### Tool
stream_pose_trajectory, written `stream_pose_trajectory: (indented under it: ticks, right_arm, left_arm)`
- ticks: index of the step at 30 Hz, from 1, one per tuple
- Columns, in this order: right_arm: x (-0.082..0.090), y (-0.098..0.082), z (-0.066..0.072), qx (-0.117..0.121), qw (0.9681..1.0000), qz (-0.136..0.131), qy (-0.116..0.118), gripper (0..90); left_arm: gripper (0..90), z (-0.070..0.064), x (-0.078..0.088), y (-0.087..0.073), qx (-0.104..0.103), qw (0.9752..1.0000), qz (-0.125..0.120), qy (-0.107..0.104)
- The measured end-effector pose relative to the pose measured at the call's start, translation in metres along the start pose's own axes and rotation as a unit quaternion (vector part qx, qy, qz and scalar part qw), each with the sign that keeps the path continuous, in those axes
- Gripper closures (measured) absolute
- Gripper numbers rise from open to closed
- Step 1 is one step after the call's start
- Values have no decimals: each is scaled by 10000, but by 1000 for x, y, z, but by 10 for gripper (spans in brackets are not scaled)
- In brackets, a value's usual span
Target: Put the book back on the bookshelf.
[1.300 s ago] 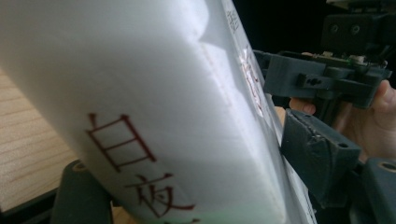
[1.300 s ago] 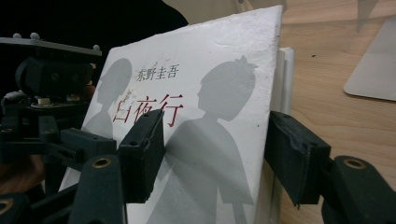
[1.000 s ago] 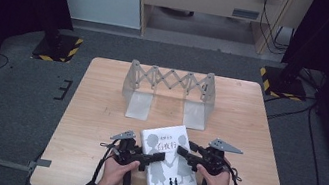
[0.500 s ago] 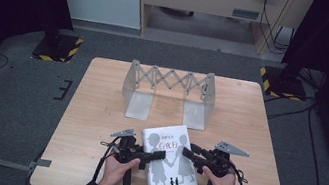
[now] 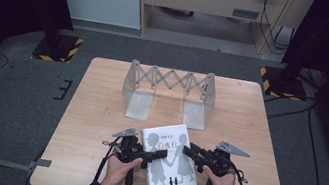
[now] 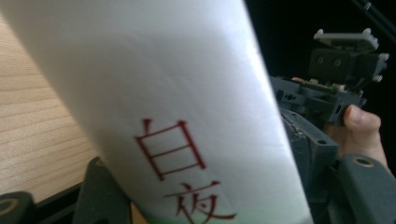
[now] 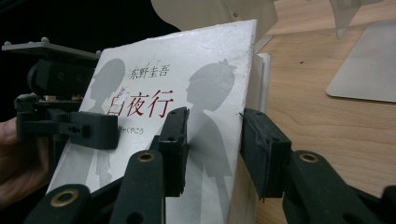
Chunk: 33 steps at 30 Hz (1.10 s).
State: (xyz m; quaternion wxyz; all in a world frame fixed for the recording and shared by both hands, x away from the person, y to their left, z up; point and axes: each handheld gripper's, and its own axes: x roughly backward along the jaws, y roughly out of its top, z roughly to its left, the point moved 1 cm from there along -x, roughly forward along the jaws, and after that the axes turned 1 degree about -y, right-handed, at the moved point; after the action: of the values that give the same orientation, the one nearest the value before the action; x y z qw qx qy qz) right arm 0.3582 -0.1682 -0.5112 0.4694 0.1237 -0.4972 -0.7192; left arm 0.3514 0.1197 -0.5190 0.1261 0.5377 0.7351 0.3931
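The left gripper (image 5: 158, 154) reaches in from the book's left edge, its jaws pinching the white paperback book (image 5: 170, 160); in the left gripper view the cover with its red characters (image 6: 173, 116) bulks directly over the jaws, one dark jaw showing beneath it. The right gripper (image 5: 188, 151) comes in from the opposite side. In the right gripper view its jaws straddle the book's page edge (image 7: 212, 149), one pad flat on the front cover and the other against the far side of the block of pages, so it too is clamped on the book. Each gripper is held in one of the person's hands: the left hand (image 5: 118, 170) and the right hand (image 5: 221, 183) enter from the near edge of the counter.

The book sits near the middle of the counter's near edge, its cover up and turned slightly, its lower corner close to that edge. The cover carries grey silhouettes of two figures and red and black lettering. Whether it rests fully on the wooden counter (image 5: 98, 112) or is lifted off it cannot be told.

Well apart from the book, toward the far edge, a grey expandable accordion book rack (image 5: 168, 93) stands upright, its two flat end plates reaching toward the book.
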Motion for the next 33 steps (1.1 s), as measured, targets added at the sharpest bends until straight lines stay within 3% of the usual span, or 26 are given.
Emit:
stream_pose_trajectory:
  ticks: [3, 9, 13, 17, 25, 28, 31, 33]
  right_arm:
    - [2, 1, 0, 69, 9999, 27, -69, 557]
    - [18, 5, -17, 219, 9975, 44, -673, 405]
    - [29, 3, -33, 390, 9904, 258, -1301, 330]
    - [32, -3, -45, 540, 9793, 574, -1865, 267]
    - [38, -2, -55, 730, 9699, 666, -2226, 235]
    - [43, -2, -60, 710, 9668, 674, -2359, 223]
    - [47, -2, -66, 686, 9618, 713, -2551, 218]
    - [49, -3, -69, 675, 9605, 770, -2586, 218]
  left_arm:
    - [398, -3, -1, 2, -30, 10000, -4, 9]
    - [435, -3, 2, 5, 246, 9997, -30, -59]
    - [470, -5, 8, 11, 338, 9992, -111, -155]
    - [499, -10, 12, 16, 325, 9991, -147, -216]
    - [522, -20, 14, 29, 114, 9995, -216, -203]
    - [526, -22, 15, 34, 44, 9996, -232, -146]
    - [529, -25, 16, 38, -2, 9996, -245, -135]
    - [530, -28, 16, 40, -41, 9996, -248, -114]
